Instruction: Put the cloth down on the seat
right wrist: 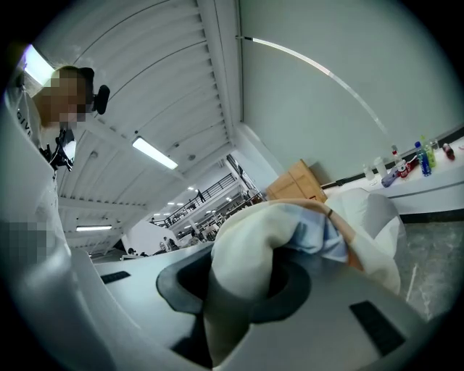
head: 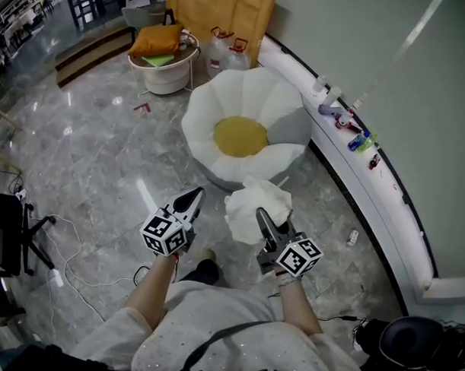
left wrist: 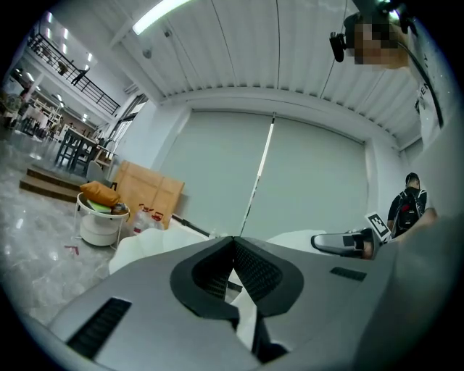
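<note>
Your right gripper [head: 262,216] is clamped on a bunched fold of the cloth [head: 252,205], in the air just short of the flower-shaped seat [head: 204,125]. Your left gripper [head: 193,197] is closed, seemingly empty. The cloth looks light, soft and floppy, so one pinch should carry it.

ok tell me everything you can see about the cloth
The cloth is a soft, crumpled bundle, mostly cream white. The right gripper view shows a pale blue patch and a tan edge in its folds. It is bunched between the jaws of the right claw, which are closed on it, and the rest puffs out past them. It is held up just short of the flower-shaped seat, not lying on it.
</note>
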Tool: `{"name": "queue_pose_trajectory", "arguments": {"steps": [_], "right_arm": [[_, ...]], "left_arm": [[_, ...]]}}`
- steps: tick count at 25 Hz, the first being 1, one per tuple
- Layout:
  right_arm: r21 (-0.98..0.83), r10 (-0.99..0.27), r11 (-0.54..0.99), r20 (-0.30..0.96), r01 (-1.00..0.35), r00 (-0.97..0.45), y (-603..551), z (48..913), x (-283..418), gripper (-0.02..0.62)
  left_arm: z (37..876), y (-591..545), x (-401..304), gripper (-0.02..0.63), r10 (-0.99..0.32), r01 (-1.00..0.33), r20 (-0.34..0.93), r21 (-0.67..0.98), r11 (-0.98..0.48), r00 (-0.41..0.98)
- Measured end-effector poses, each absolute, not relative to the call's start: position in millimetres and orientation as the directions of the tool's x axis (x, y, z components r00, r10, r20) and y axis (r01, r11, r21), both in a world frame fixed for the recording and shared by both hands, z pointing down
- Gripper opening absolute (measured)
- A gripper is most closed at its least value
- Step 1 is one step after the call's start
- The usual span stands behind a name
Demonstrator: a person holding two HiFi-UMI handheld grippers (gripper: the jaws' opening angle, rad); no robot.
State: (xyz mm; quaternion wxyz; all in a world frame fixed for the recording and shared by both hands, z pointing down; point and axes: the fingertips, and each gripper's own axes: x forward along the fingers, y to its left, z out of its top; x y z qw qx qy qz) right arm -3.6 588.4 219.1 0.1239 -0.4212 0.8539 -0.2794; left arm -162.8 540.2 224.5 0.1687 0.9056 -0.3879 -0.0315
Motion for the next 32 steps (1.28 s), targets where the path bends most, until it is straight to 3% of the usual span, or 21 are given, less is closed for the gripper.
{"name": "queue_pose_trajectory", "arguments": {"steps": [14, 32], "right_arm": [[-0.583, -0.82, 0.46, 0.011, -0.669, -0.573, 467.8, 224.5, -39.9, 0.114], [-0.596, -0.737, 0.54, 0.007, -0.594, -0.676, 295.3, 248.9, -38.0, 0.114]], "left_arm": [[237.2, 414.8, -194.5, 0.014, -0.678, -0.653, 0.064, 0.349, -0.672, 0.732], [255.8, 249.0, -177.9, 0.014, -0.712, -0.692, 0.073, 0.322, -0.645, 0.698]]}}
